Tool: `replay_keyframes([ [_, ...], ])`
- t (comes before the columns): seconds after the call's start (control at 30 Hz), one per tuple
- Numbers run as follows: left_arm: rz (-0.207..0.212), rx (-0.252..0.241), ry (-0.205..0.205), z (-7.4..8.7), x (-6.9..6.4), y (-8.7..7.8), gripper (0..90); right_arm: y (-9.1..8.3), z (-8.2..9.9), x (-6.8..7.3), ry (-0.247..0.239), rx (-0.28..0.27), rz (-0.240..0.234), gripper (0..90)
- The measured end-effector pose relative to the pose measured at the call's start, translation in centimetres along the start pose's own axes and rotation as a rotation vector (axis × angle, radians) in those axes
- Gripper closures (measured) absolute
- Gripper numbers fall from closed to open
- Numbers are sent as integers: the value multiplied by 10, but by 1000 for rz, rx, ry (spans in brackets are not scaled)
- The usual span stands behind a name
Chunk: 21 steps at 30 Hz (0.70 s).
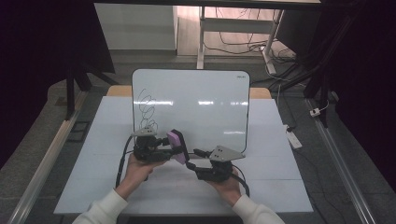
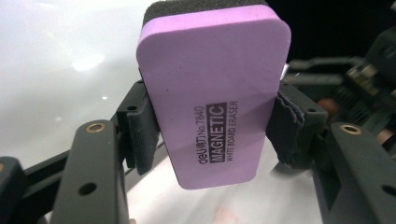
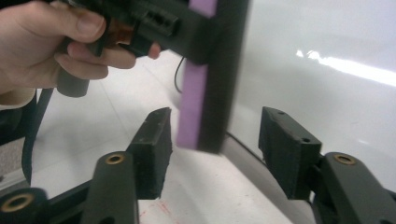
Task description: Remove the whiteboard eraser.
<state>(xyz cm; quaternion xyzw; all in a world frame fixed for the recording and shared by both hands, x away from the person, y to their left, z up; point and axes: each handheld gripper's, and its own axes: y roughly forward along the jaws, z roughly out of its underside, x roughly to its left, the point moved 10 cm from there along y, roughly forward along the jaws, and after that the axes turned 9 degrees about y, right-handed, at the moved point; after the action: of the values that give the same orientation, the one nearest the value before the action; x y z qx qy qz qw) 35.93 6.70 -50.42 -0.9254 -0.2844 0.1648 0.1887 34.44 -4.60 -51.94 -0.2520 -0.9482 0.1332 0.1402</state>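
The left gripper's fingers clamp the purple foam whiteboard eraser with black felt by its long edges, centre frame, felt facing the white glossy whiteboard, likely to wipe the black scribble at upper left. The right gripper's fingers stand apart around the eraser's lower end, not touching it.

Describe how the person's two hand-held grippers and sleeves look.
Both the left hand-held gripper and the right hand-held gripper are black, each topped by a grey three-cornered plate and trailing a black cable. Their jaws carry dark foam pads and brass-coloured rivets. The sleeves are white.
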Motion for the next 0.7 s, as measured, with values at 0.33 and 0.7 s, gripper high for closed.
replay_keyframes([
  [0.33,-80,12,53,-4,10,-29,399,-47,-3,-50,33,5,115,388],
  [0.7,-125,74,64,6,21,-42,400,-98,18,-96,41,58,229,384],
])
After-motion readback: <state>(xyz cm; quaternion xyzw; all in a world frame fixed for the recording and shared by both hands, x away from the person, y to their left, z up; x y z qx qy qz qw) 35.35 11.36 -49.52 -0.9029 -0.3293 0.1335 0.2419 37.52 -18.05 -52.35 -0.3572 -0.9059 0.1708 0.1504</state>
